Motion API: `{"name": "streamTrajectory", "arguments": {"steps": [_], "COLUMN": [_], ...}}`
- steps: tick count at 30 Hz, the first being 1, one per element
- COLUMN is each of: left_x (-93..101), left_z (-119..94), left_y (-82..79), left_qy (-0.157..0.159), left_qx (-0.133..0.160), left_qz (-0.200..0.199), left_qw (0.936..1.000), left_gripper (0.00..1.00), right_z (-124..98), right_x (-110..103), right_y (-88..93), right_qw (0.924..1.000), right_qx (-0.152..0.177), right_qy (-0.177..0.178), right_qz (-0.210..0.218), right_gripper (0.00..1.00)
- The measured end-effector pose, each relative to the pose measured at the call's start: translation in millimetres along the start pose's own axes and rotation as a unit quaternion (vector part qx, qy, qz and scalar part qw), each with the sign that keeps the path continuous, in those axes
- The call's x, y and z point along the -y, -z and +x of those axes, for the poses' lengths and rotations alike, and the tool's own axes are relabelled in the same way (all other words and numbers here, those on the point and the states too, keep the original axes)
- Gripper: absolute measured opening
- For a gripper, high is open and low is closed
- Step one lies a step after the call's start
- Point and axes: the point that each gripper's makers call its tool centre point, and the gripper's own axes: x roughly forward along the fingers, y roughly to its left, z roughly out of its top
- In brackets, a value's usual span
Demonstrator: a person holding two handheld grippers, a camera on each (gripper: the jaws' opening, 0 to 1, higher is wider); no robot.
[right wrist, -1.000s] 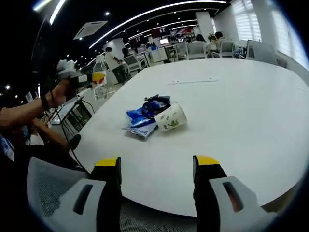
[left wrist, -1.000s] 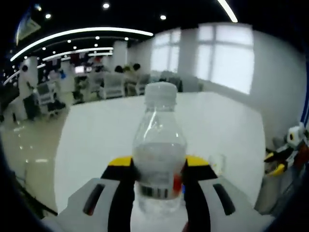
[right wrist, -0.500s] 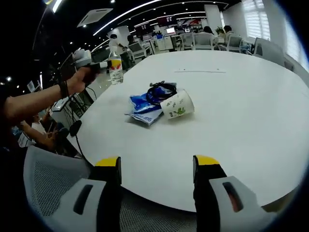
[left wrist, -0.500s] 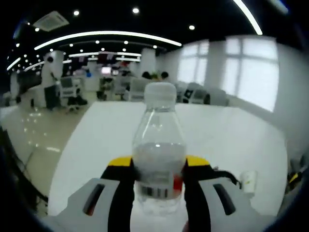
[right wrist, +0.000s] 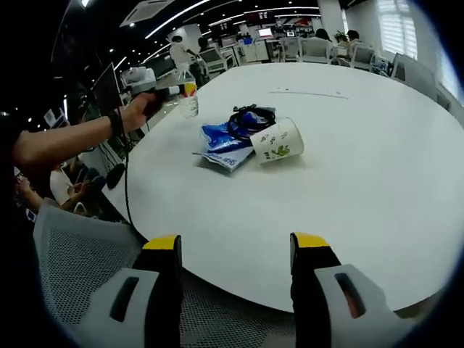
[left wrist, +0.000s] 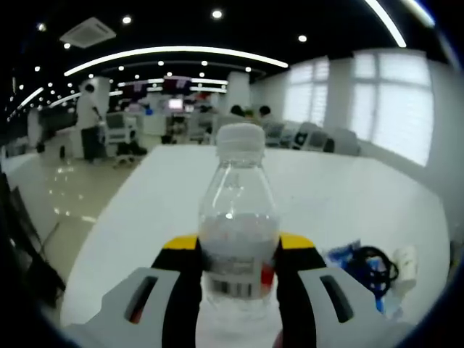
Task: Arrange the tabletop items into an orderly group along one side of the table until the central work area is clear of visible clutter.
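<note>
My left gripper (left wrist: 239,250) is shut on a clear water bottle (left wrist: 238,225) with a white cap, held upright over the white table (left wrist: 319,196). In the right gripper view that bottle (right wrist: 190,96) sits at the table's far left edge, held by the left gripper (right wrist: 171,91) in a person's hand. A blue packet (right wrist: 222,144), a black cable coil (right wrist: 247,120) and a tipped paper cup (right wrist: 276,140) lie together mid-table. The same pile appears at lower right in the left gripper view: blue packet (left wrist: 346,258), black cable coil (left wrist: 371,262), paper cup (left wrist: 406,264). My right gripper (right wrist: 233,262) is open, hovering at the near table edge.
A grey mesh chair back (right wrist: 80,268) stands below the right gripper, at the table's near edge. A thin white strip (right wrist: 308,93) lies far across the table. Chairs and people fill the office background (left wrist: 145,123).
Held by the left gripper, the bottle has come down toward the table's left edge. The left view has swung, bringing the clutter pile into sight. The right gripper stays open.
</note>
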Motion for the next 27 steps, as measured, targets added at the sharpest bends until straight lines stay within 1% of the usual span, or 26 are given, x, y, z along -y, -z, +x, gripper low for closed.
{"name": "streamTrajectory", "arguments": {"steps": [4, 7, 8, 9, 12, 19, 20, 23, 25, 27], "left_x": [0.8, -1.8, -0.7, -3.2, -4.5, -2.7, 0.8, 2.5, 2.9, 5.5], "left_z": [3, 2, -1, -4, -7, -15, -16, -20, -23, -32], "left_y": [10.4, 14.6, 13.0, 14.2, 15.4, 17.4, 17.4, 18.3, 19.1, 20.8], "left_qy": [-0.004, -0.008, -0.007, -0.011, -0.016, -0.019, -0.016, -0.017, -0.019, -0.021], "left_qx": [-0.006, -0.003, 0.007, 0.006, 0.015, 0.017, 0.018, 0.017, 0.018, 0.023], "left_qz": [0.014, 0.005, 0.003, -0.007, -0.009, -0.015, -0.015, -0.010, -0.008, -0.008], "left_qw": [0.9999, 0.9999, 1.0000, 0.9999, 0.9997, 0.9996, 0.9996, 0.9997, 0.9996, 0.9995], "left_gripper": [0.35, 0.35, 0.35, 0.35, 0.35, 0.35, 0.35, 0.35, 0.35, 0.36], "right_z": [1, 1, 1, 1, 1, 0, 1, 1, 0, 0], "right_x": [2, 3, 3, 3, 3, 3, 2, 1, 0, 0], "right_y": [1.2, 1.1, 1.2, 1.1, 0.6, 0.5, 0.7, 0.6, 0.7, 0.7], "right_qw": [1.0000, 1.0000, 1.0000, 1.0000, 1.0000, 0.9999, 0.9999, 1.0000, 1.0000, 1.0000], "right_qx": [-0.004, -0.004, -0.004, -0.004, -0.004, 0.001, 0.001, 0.001, 0.000, 0.000], "right_qy": [0.002, 0.004, 0.004, 0.005, 0.005, 0.003, 0.002, 0.001, 0.000, 0.001], "right_qz": [-0.002, 0.001, 0.002, 0.002, 0.003, 0.010, 0.011, 0.006, 0.003, 0.001], "right_gripper": [0.60, 0.60, 0.60, 0.60, 0.60, 0.60, 0.60, 0.60, 0.60, 0.60]}}
